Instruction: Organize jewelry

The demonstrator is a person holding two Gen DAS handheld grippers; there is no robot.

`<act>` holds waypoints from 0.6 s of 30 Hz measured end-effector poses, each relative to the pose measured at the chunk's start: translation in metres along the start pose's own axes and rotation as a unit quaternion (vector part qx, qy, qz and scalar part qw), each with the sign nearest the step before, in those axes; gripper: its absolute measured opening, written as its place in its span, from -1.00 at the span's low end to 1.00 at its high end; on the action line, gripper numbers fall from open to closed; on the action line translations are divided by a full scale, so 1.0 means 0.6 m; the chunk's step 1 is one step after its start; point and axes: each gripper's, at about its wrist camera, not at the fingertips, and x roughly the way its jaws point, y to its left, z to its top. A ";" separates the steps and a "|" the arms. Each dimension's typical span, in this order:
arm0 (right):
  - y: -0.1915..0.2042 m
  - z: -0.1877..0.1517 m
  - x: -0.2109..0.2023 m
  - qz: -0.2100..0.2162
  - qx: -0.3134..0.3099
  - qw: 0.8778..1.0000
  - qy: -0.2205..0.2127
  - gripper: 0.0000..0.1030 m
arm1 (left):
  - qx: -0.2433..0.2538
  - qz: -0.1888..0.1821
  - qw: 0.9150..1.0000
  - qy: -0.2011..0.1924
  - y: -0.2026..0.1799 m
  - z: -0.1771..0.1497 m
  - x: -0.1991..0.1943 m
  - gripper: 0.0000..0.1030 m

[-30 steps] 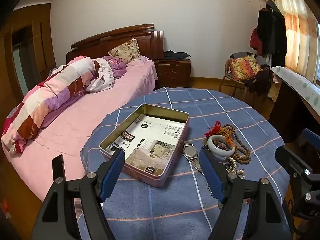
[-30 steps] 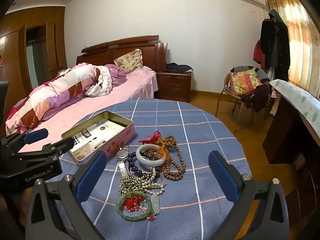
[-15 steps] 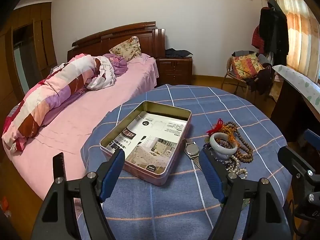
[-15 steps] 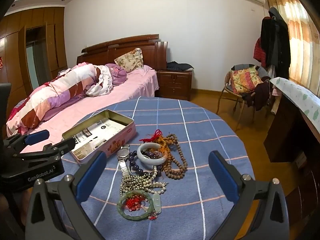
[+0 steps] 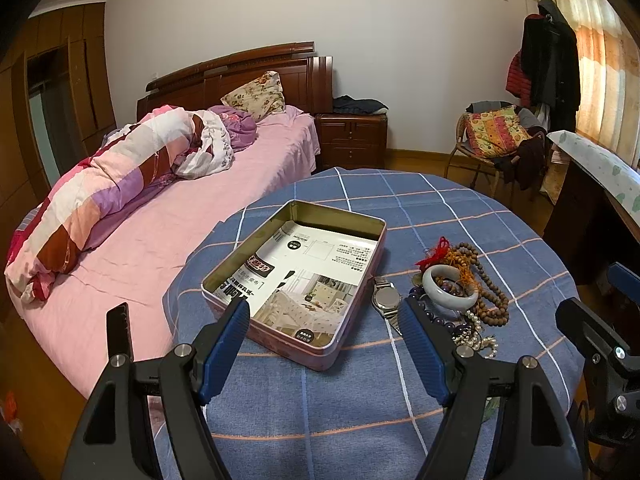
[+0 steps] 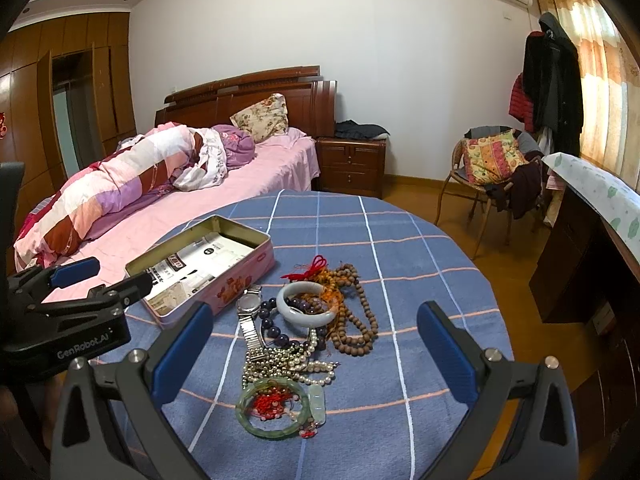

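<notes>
An open pink tin box lined with printed paper sits on the round table, also in the right wrist view. Right of it lies a jewelry pile: a silver watch, a white jade bangle, brown wooden beads, pearl strands and a green bangle. The watch and white bangle also show in the left wrist view. My left gripper is open and empty above the tin's near end. My right gripper is open and empty above the pile.
The table has a blue checked cloth. A pink bed with a rolled quilt is at the left. A nightstand, a chair with cushions and a desk stand behind and to the right.
Both grippers have drawn back and risen slightly, so the tin and jewelry sit a little farther away. Both stay open.
</notes>
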 end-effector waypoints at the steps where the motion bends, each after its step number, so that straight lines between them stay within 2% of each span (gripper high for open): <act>1: -0.001 0.002 -0.001 0.000 0.001 1.000 0.001 1.00 | 0.000 0.000 1.000 0.000 0.002 -0.001 0.000 0.49; 18: 0.000 0.002 0.000 0.000 0.001 1.000 0.002 1.00 | -0.002 0.002 1.000 0.001 0.007 -0.002 0.003 0.49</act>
